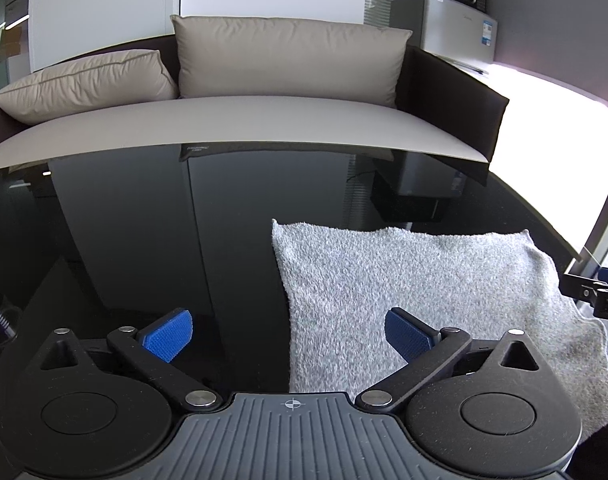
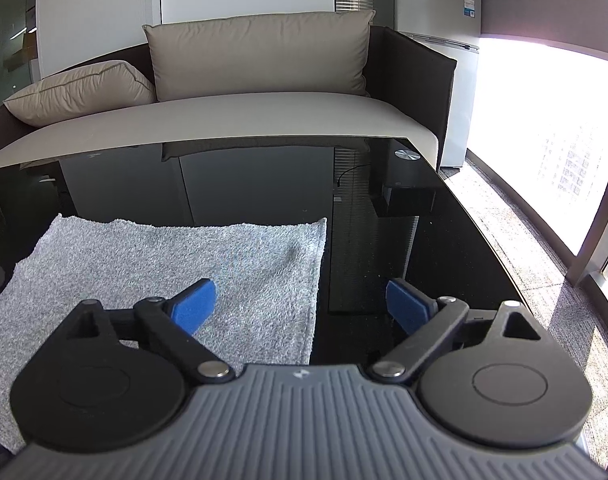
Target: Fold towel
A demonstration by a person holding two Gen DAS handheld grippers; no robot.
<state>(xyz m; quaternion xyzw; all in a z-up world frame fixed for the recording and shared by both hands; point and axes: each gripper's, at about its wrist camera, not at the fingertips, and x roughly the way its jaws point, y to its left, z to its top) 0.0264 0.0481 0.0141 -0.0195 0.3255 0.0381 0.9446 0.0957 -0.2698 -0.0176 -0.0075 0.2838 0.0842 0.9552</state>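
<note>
A grey fluffy towel (image 1: 416, 288) lies flat on a glossy black table (image 1: 144, 232). My left gripper (image 1: 290, 334) is open over the towel's left edge: its right pad is over the cloth, its left pad over bare table. In the right wrist view the towel (image 2: 164, 264) lies at the left. My right gripper (image 2: 302, 306) is open over the towel's right edge: its left pad is over the cloth, its right pad over the table. Neither gripper holds anything. Part of the right gripper (image 1: 600, 292) shows at the right edge of the left wrist view.
A beige sofa (image 1: 244, 124) with two cushions (image 1: 288, 60) stands just behind the table's far edge. A small fridge (image 2: 428, 12) with a microwave on top stands at the back right. A bright window (image 2: 544, 120) and carpet floor lie right of the table.
</note>
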